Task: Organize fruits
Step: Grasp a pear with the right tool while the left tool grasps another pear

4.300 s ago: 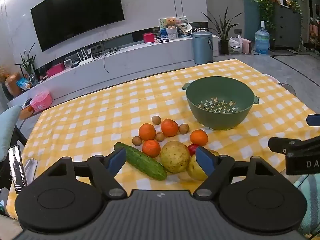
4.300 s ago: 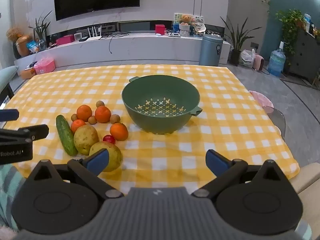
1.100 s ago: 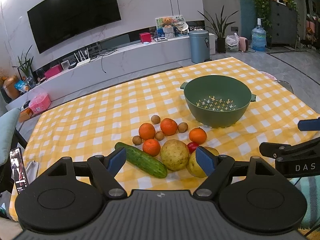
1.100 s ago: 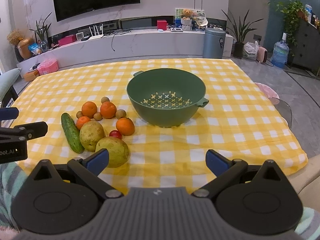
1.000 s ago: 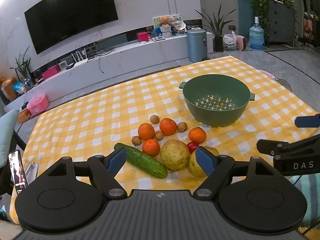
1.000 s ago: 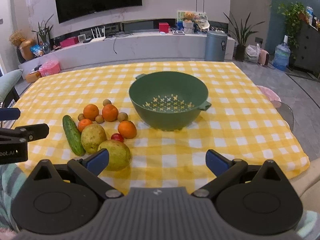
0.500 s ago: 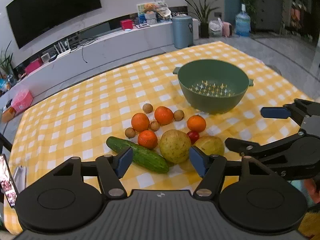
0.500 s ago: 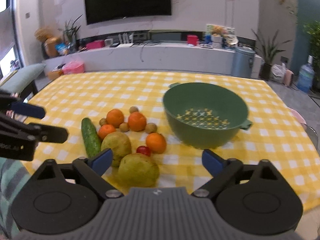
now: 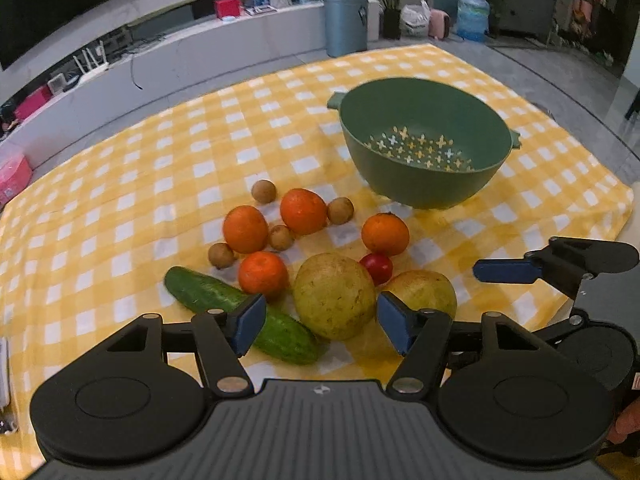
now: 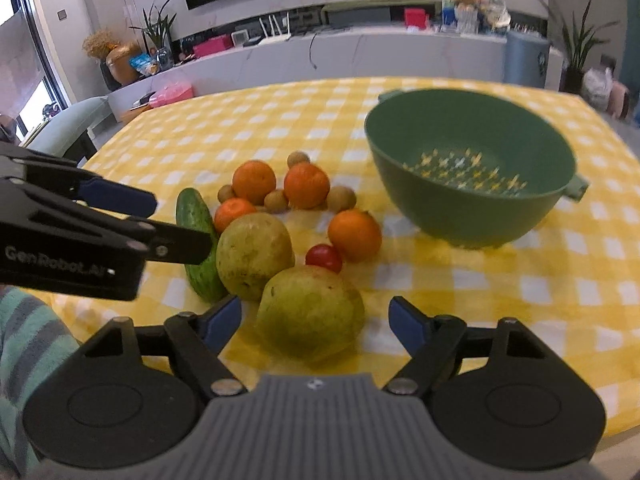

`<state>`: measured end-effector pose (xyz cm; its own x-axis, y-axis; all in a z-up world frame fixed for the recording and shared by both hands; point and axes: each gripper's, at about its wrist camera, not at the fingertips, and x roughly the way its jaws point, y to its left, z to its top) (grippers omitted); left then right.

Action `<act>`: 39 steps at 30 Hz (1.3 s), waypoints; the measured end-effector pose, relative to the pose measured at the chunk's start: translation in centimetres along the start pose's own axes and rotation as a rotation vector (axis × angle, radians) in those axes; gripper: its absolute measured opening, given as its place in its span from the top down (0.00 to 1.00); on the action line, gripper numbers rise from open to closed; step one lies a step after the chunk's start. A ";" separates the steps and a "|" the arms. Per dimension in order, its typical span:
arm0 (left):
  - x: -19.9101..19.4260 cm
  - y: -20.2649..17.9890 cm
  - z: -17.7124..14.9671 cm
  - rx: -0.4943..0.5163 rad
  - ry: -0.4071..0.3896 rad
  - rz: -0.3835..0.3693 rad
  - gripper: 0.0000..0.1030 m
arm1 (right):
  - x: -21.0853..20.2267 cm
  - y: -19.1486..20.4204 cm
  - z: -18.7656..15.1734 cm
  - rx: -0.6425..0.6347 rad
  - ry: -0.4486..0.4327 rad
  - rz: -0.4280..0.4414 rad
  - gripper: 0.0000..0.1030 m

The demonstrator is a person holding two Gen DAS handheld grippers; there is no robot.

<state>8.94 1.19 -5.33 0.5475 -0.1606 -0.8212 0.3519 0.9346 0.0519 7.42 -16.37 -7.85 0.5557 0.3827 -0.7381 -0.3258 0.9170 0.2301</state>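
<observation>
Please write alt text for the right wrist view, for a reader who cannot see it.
The right claw, closing but touching nothing, frames a large yellow-green pear on a yellow checked tablecloth. Behind lie a second pear, oranges, a cucumber and an empty green colander; the left claw enters from the left.

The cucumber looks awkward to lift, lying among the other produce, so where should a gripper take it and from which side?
Probably across the middle of the cucumber, coming down from above with the fingers straddling its narrow width. It lies flat on the tablecloth, long and slim; an orange and a large pear crowd one side, so the open left side is likely freer.
</observation>
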 end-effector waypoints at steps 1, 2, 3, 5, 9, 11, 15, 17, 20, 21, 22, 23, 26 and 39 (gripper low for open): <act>0.5 0.0 0.1 0.000 0.012 -0.007 0.27 | 0.4 -0.2 0.1 0.010 0.010 0.011 0.24; 0.9 0.0 0.2 0.000 0.021 -0.012 0.27 | 0.7 -0.3 0.2 0.020 0.020 0.022 0.25; 1.2 0.0 0.4 -0.002 0.030 -0.016 0.27 | 0.9 -0.4 0.3 0.028 0.030 0.028 0.25; 1.8 0.1 0.5 -0.002 0.047 -0.021 0.27 | 1.4 -0.4 0.4 0.034 0.048 0.035 0.25; 2.3 0.3 0.7 -0.004 0.054 -0.033 0.27 | 2.1 -0.5 0.4 0.048 0.080 0.055 0.29; 2.5 0.5 0.9 -0.021 0.052 -0.045 0.26 | 2.4 -0.4 0.3 0.045 0.084 0.052 0.30; 3.3 0.6 1.2 -0.048 0.063 -0.045 0.25 | 2.6 -0.5 0.3 0.033 0.082 0.038 0.36; 3.5 0.6 1.2 -0.059 0.065 -0.045 0.25 | 2.7 -0.7 0.3 0.051 0.082 0.047 0.36; 3.8 0.5 1.5 -0.069 0.064 -0.055 0.21 | 2.5 -0.8 0.4 0.047 0.088 0.046 0.37; 3.9 0.4 1.5 -0.065 0.065 -0.057 0.20 | 2.4 -0.8 0.4 0.034 0.087 0.032 0.37; 4.1 0.2 1.5 -0.060 0.069 -0.055 0.20 | 2.2 -0.7 0.4 0.016 0.086 0.014 0.37; 4.3 0.0 1.6 -0.055 0.074 -0.050 0.20 | 2.1 -0.7 0.3 -0.006 0.088 -0.008 0.37; 5.1 -0.4 1.6 -0.059 0.105 -0.019 0.20 | 1.6 -1.3 0.4 -0.026 0.093 -0.058 0.37; 6.9 -1.8 1.4 -0.045 0.159 0.073 0.30 | 1.5 -2.6 0.6 -0.015 0.100 -0.062 0.37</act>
<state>13.14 -2.08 -10.25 0.4423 -0.0429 -0.8958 0.2791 0.9558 0.0921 9.55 -18.10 -9.20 0.4961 0.3112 -0.8106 -0.3047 0.9366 0.1731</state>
